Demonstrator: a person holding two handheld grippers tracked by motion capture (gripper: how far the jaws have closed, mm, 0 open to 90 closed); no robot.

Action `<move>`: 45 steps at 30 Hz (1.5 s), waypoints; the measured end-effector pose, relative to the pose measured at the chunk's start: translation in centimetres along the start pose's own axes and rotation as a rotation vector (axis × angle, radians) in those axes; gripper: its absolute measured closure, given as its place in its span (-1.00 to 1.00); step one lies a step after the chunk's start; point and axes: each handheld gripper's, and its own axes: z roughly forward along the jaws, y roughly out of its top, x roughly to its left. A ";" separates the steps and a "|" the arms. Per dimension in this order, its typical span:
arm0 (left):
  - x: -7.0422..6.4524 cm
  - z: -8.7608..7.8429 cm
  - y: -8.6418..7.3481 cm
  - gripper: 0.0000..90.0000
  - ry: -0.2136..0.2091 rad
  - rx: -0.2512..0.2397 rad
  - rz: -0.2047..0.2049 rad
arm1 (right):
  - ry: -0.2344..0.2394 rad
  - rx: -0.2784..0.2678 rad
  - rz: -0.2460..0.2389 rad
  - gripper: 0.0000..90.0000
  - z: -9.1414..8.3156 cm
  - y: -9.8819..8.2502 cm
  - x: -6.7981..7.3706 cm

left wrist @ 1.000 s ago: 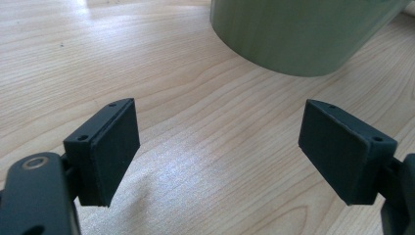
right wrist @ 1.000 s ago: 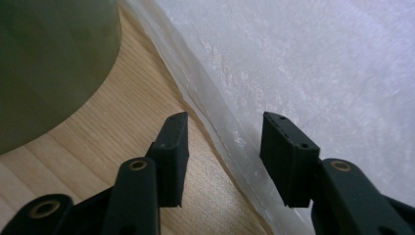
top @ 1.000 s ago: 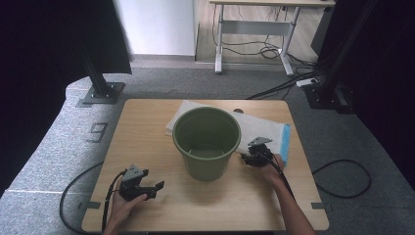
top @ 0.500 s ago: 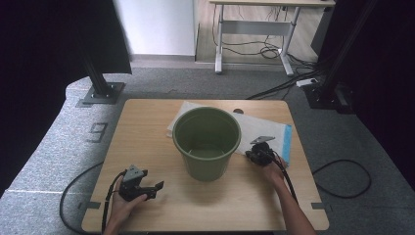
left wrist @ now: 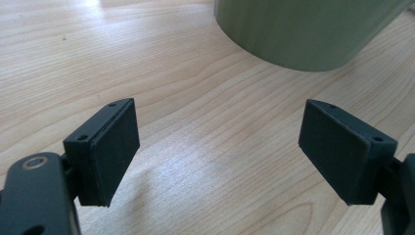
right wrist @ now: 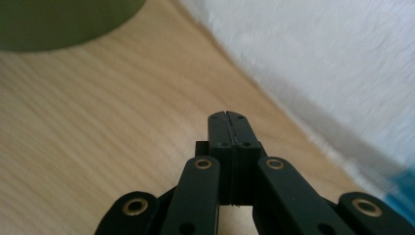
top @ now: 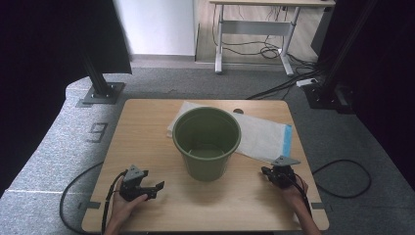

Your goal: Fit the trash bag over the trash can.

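The left gripper (top: 155,187) rests released near the counter's (top: 147,127) front edge, the right gripper (top: 266,172) clenched empty beside the bag (top: 262,137), pot (top: 206,142) between.

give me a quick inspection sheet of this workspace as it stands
surface: light wooden table, bare grain around the items
job's things: olive green plastic bucket upright mid-table, looks empty; flat white bag with a blue end strip lying behind and right of it, partly behind the bucket
clutter: nothing seen
grippers: left claw open, nothing between its jaws, near the table's front left; right claw shut on nothing, just off the bag's near edge
cables: black cable loops off the left claw; another off the right one; more under the far desk
surroundings: grey carpet, black frame posts, white desk frame behind
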 end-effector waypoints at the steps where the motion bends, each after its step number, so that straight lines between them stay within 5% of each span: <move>1: -0.1 0.1 0.0 -0.67 -0.002 0.003 -0.001 | -0.010 -0.019 -0.005 0.81 -0.1 0.3 -0.1; 5: -0.4 0.3 -0.1 -0.67 0.003 0.016 0.017 | 0.006 -0.058 0.004 0.39 1.1 2.7 0.0; 9: -0.3 0.3 -0.1 -0.67 0.002 0.017 0.017 | 0.017 -0.053 -0.007 0.17 3.5 4.8 0.0; 17: -0.1 0.2 -0.1 -0.67 0.003 0.013 0.019 | 0.047 -0.037 -0.033 0.04 7.9 7.3 0.5; 20: 0.1 0.1 -0.1 -0.67 0.000 0.005 0.009 | 0.054 -0.068 -0.038 0.02 8.6 7.4 0.5; 24: 0.1 0.1 -0.1 -0.67 -0.005 0.005 0.009 | 0.085 -0.031 -0.036 -0.03 9.6 7.8 0.4; 28: 0.0 0.1 -0.1 -0.67 0.000 0.001 0.015 | 0.090 -0.027 -0.051 0.04 10.2 8.2 1.0; 34: 0.0 -0.4 0.0 -0.63 0.001 -0.042 0.013 | 0.058 -0.005 0.008 0.15 11.1 8.0 0.8; 40: 0.1 -0.5 0.0 -0.63 0.001 -0.036 0.011 | 0.020 0.010 0.053 0.96 10.9 8.1 0.3; 45: 0.2 -0.5 0.0 -0.63 -0.001 -0.029 0.010 | -0.001 0.039 0.036 0.98 9.5 7.9 0.1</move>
